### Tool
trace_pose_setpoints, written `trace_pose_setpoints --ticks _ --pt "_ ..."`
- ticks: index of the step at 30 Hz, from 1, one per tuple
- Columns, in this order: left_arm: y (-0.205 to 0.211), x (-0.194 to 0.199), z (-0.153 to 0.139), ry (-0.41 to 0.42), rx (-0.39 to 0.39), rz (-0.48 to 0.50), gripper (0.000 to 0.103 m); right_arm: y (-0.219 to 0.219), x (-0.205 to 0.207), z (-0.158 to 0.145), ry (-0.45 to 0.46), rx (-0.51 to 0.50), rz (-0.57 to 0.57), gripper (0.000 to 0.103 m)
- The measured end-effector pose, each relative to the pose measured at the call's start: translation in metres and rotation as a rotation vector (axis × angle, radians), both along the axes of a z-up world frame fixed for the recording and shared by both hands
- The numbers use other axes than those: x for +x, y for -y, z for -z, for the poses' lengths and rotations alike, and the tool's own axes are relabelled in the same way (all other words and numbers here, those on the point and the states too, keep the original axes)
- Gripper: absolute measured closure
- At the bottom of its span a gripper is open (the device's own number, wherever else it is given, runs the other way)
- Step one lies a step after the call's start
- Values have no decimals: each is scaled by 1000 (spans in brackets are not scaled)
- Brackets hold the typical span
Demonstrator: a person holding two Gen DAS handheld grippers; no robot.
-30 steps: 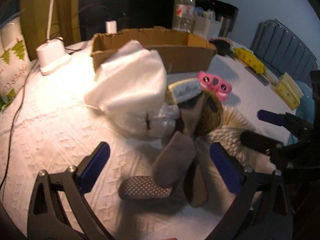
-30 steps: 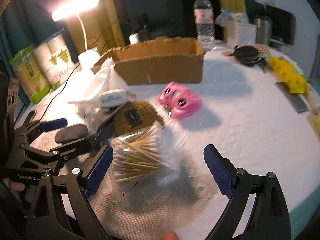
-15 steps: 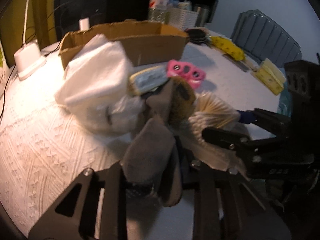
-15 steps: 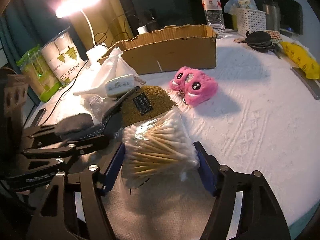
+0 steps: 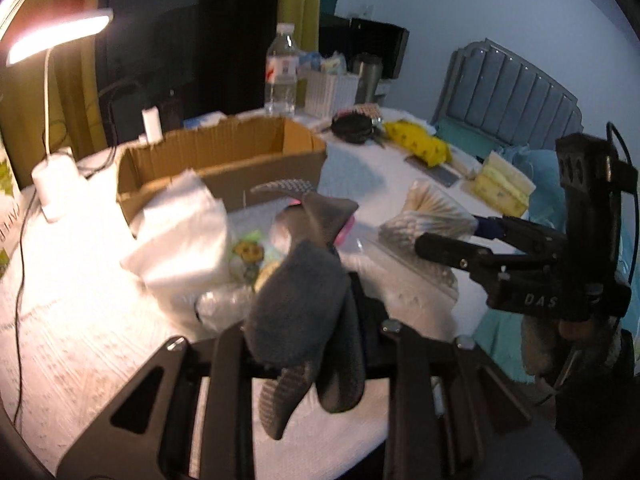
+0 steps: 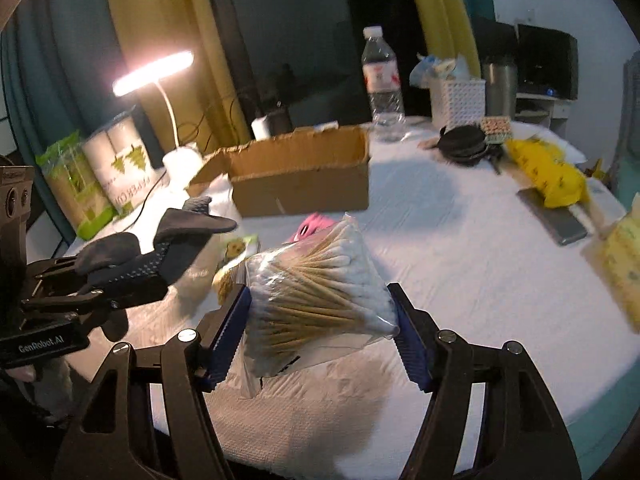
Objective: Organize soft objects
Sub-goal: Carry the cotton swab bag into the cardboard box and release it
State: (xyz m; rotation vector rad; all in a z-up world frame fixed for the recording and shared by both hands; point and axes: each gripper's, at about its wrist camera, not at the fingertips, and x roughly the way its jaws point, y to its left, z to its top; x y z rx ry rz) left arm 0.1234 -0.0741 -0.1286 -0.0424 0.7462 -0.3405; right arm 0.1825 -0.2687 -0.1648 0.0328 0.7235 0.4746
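1. Lamp (image 6: 154, 72) glows at far left of the right wrist view, a flat bright head on a thin bent white neck; paper cups (image 6: 120, 160) in a printed sleeve stand just beside it.
2. Left gripper (image 5: 308, 344) has its fingers drawn close together, pinching grey socks (image 5: 300, 300). The knit is soft and fuzzy, with a dotted grip sole on one piece.
3. The socks bunch between the fingers. One end droops toward the camera below them, and the other rises up and away past the tips, so the long axis runs roughly along the fingers.
4. White cloth (image 5: 180, 240), folded and crinkly, lies left of and beyond the left fingers on the table (image 5: 80, 320), whose white cover is embossed.
5. Box (image 5: 224, 160), brown corrugated cardboard with an open top, sits well beyond both pairs of fingers, long side facing them.
6. Pink toy (image 6: 314, 224) peeks out just beyond the right fingertips, mostly hidden.
7. Right gripper (image 6: 320, 320) stands about half open, and its blue ribbed pads (image 6: 230, 328) press both sides of a swab bag (image 6: 320, 296).
8. The bag is clear crinkled plastic packed with wooden-stemmed, white-tipped swabs. The stems fan up and away from the fingers, and the plastic tail hangs down beneath them, clear of the table.
9. Yellow bag (image 6: 548, 172) lies far right, well beyond the right fingers.
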Motion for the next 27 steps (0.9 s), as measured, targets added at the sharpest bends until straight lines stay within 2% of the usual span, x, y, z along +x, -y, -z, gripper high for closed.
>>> trace_pose_setpoints --ticks 10,21,27 --pt "-1 19 -30 64 9 -29 78 10 18 -28 61 21 -1 32" --pt "-17 56 -56 137 -8 -64 78 -2 54 -49 117 -1 -25 32" --pt "-27 81 -60 158 -22 -79 78 -12 80 -56 133 -11 -36 32"
